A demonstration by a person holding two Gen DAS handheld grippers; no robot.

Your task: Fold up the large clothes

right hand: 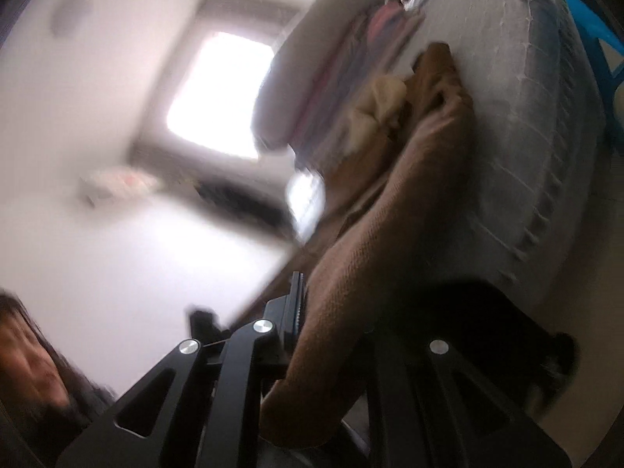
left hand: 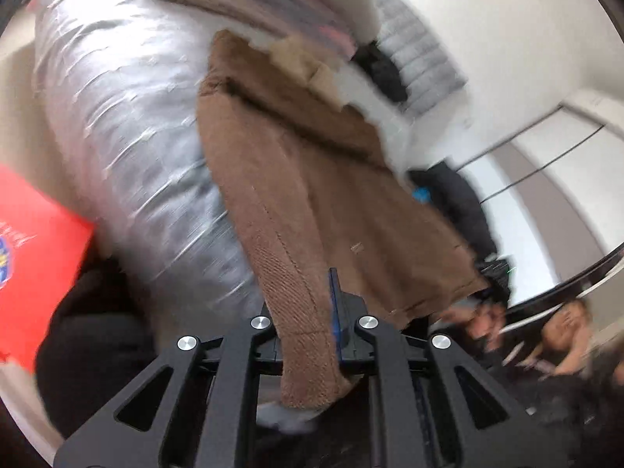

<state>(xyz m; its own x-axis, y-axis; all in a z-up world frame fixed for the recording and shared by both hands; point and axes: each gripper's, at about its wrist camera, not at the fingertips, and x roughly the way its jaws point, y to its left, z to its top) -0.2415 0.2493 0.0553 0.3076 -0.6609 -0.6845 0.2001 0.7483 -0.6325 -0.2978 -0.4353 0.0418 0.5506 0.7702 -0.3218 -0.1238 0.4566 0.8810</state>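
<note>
A large brown knit garment (left hand: 312, 179) with a cream lining near its collar (left hand: 296, 54) stretches from the grey bed toward me. My left gripper (left hand: 312, 308) is shut on its near hem, and the cloth runs beside the blue pad (left hand: 334, 304) and hangs down behind the fingers. In the right wrist view the same brown garment (right hand: 390, 241) rises off the bed in a taut band. My right gripper (right hand: 323, 312) is shut on it. The fabric drapes over and hides the right finger, so only the left finger (right hand: 296, 300) shows. Both views are motion-blurred.
The grey quilted mattress (left hand: 128, 124) lies under the garment, with a stack of folded clothes (left hand: 249, 0) at its far end. A red box (left hand: 35, 257) and dark cloth (left hand: 93, 335) lie at the left. A person's hand (left hand: 468, 319) shows at lower right. A bright window (right hand: 222, 93) is behind.
</note>
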